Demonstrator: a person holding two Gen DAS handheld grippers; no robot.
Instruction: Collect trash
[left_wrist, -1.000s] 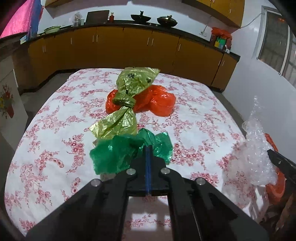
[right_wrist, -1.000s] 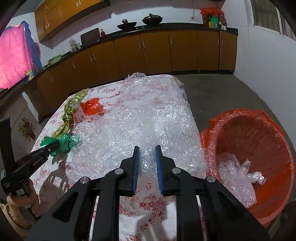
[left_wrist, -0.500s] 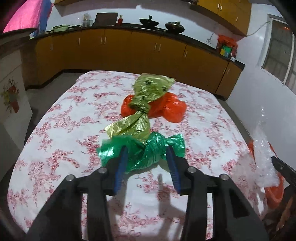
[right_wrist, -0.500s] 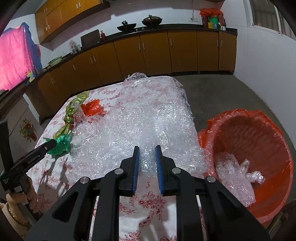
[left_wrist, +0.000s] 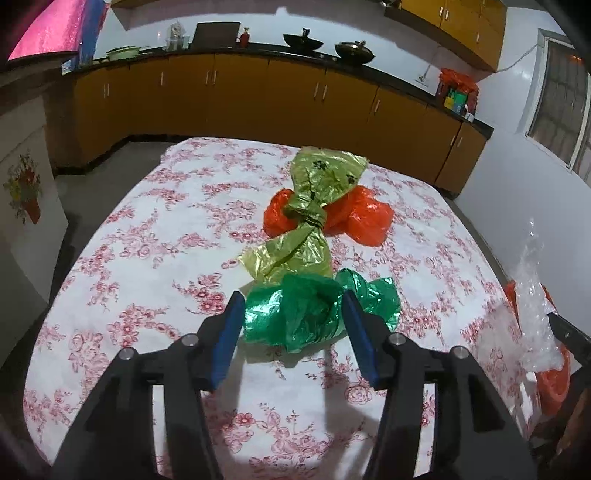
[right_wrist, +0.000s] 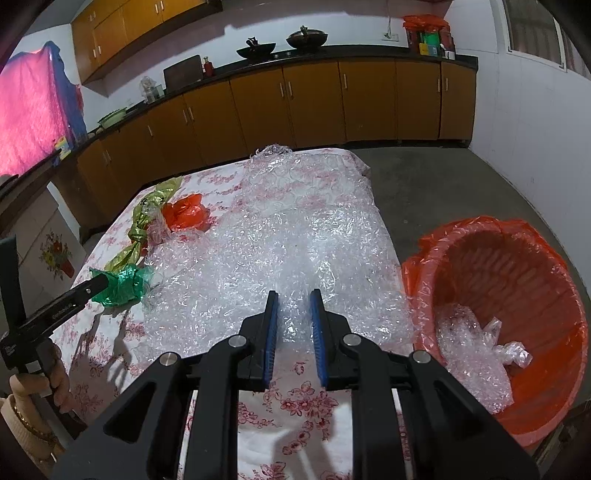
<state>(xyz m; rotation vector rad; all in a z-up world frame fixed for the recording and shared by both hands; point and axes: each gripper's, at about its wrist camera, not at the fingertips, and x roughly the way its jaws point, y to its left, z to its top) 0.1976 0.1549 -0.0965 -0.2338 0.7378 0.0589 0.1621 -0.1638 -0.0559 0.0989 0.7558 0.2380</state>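
A crumpled green plastic bag (left_wrist: 314, 308) lies on the floral tablecloth, with a knotted yellow-green bag (left_wrist: 310, 218) and an orange bag (left_wrist: 360, 218) behind it. My left gripper (left_wrist: 291, 306) is open, its blue pads on either side of the green bag. My right gripper (right_wrist: 293, 295) is shut on a large sheet of bubble wrap (right_wrist: 280, 236) that covers the table's right half. An orange-lined bin (right_wrist: 506, 317) stands to the right, below table level, with crumpled bubble wrap inside.
The table (left_wrist: 147, 229) has a white cloth with red flowers. Brown kitchen cabinets (left_wrist: 221, 99) run along the back wall. Grey floor (right_wrist: 443, 184) lies to the right of the table. A pink cloth (right_wrist: 29, 122) hangs at left.
My left gripper was shut at the green bag a second ago; it has opened and now straddles the bag. The right gripper has stayed shut on the bubble wrap.
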